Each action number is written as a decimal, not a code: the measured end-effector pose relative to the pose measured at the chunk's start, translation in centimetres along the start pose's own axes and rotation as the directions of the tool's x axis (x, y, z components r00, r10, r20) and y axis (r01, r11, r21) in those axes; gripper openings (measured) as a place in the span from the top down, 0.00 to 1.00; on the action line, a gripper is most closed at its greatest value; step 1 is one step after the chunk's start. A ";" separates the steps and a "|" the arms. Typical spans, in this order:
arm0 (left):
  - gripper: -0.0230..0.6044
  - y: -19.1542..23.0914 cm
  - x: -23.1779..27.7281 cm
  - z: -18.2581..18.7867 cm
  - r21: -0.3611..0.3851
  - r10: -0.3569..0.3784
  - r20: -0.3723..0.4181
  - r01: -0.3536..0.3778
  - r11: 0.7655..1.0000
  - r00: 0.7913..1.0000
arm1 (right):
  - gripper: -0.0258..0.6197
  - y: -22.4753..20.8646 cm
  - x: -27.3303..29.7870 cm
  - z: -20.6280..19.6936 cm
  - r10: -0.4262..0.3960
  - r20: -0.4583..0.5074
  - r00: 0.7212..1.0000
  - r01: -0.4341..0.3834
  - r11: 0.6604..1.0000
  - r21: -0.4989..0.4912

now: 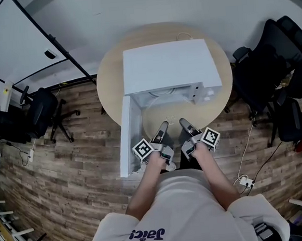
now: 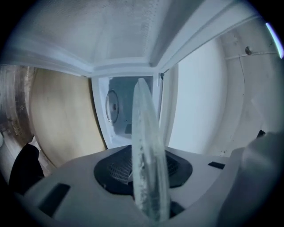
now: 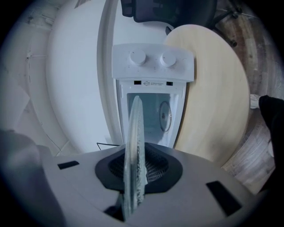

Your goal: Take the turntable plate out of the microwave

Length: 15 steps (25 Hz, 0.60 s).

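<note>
1. one glass turntable plate [image 2: 148, 168] hangs edge-on, out in front of one microwave [image 1: 167, 66].
2. we see left gripper [image 1: 163, 126] and right gripper [image 1: 184, 122], two in all, each clamped on its rim.
3. door [image 1: 129, 137] open; two knobs [image 3: 137, 56].

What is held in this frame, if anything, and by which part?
The glass plate, by its rim: the right claw is shut on it. The left claw also has the rim between its jaws; whether it presses cannot be told.
</note>
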<state>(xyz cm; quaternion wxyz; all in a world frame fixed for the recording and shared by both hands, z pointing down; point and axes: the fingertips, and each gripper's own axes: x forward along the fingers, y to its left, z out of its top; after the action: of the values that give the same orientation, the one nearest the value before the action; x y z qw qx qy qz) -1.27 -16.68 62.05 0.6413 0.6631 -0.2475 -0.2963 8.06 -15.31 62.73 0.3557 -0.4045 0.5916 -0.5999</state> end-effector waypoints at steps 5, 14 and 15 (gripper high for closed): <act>0.84 -3.3 0.3 -0.4 0.000 0.007 -0.014 -0.007 1.000 1.000 | 0.91 3.2 -0.7 0.1 0.022 0.031 0.999 -0.023 1.000 0.019; 0.84 -9.4 1.1 -0.8 0.026 -0.039 -0.036 0.040 0.999 0.999 | 0.91 8.9 -1.4 0.5 0.032 0.051 0.998 -0.031 0.999 -0.028; 0.84 -9.9 1.1 -0.8 0.030 -0.040 -0.037 0.041 0.999 0.999 | 0.91 9.3 -1.4 0.6 0.035 0.051 0.998 -0.034 0.999 -0.030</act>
<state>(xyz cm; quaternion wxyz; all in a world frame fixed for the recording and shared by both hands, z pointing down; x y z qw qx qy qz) -0.43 -16.38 52.14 0.6293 0.6830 -0.2267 -0.2934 8.68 -14.75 53.32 0.3753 -0.4148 0.5978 -0.5742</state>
